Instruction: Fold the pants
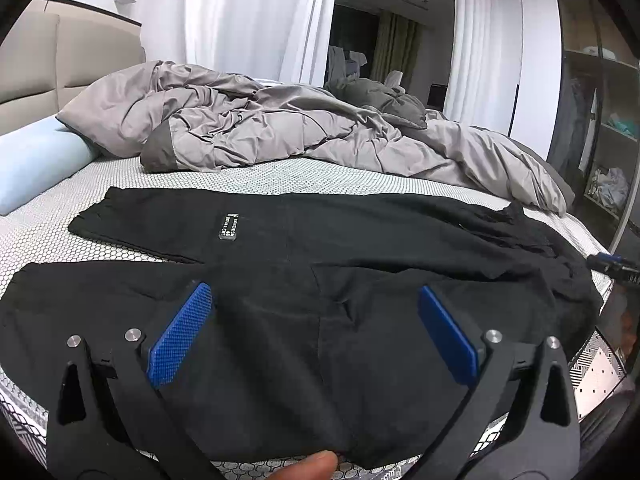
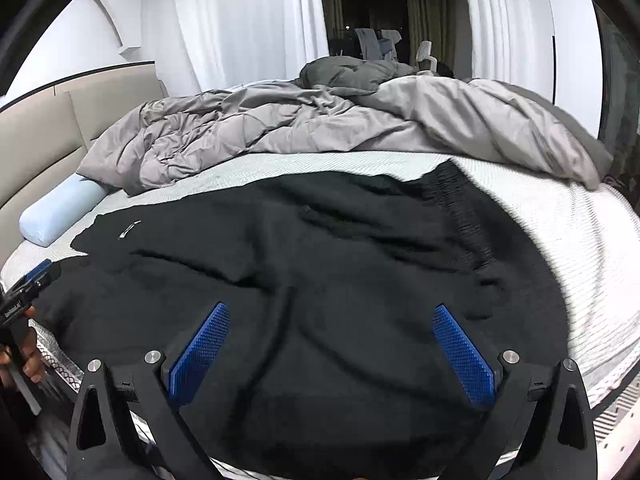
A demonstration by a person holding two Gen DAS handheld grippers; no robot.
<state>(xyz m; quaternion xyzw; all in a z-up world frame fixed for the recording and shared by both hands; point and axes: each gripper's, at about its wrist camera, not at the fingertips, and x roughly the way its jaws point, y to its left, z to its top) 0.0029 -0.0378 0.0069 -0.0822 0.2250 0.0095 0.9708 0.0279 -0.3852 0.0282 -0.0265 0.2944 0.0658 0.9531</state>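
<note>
On the bed (image 1: 280, 176), black pants (image 1: 320, 248) lie flat; both grippers' jaws released.

Premises: a bedroom in a home. Evidence: a bed (image 1: 100, 184) with patterned mattress cover and padded beige headboard (image 1: 60, 64); a rumpled grey duvet (image 1: 248, 128) heaped along its far side; a pale blue bolster (image 2: 60, 210) against the headboard. White curtains (image 1: 256, 20) hang floor to ceiling. An open wardrobe (image 1: 600, 120) with shelves of clothes stands at the right. Beyond the curtains, a dim adjoining room with garments draped over chairs (image 2: 376, 44)
</note>
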